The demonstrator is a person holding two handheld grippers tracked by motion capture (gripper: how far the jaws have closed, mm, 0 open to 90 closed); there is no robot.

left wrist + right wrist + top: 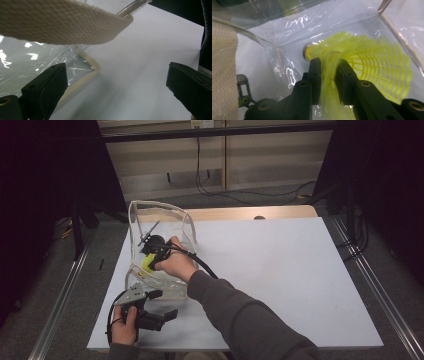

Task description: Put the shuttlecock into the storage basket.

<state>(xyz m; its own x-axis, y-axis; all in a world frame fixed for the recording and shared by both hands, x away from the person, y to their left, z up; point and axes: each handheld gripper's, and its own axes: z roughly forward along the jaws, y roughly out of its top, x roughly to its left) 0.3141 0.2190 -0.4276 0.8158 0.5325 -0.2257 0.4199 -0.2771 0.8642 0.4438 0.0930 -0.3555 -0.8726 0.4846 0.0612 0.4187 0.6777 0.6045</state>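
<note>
The right gripper (327,66) sits low and central in its own view, its two black jaws drawn narrow on the netted skirt of a yellow plastic shuttlecock (364,62); the pads pinch the mesh between them. No earlier look at the jaws is to hand, so only this narrow hold on the skirt can be told. The shuttlecock's rounded head points toward the upper left of that frame, and its skirt fans out to the right, blurred at the edge. All round it are the glossy walls of a clear plastic bag with cream fabric trim (294,22), so the shuttlecock is inside the bag.

In the high view the right gripper (148,256) reaches into the bag (186,222) at the left centre of the frame, a patch of yellow (147,263) showing at its tip. The bag stands on the white tabletop (280,270).

The left gripper (167,307) lies at the lower left of the high view, just beside the bag's near edge. In its own view the jaws stand wide apart with nothing between them; the bag's cream woven strap (62,22) crosses the top of that frame.
</note>
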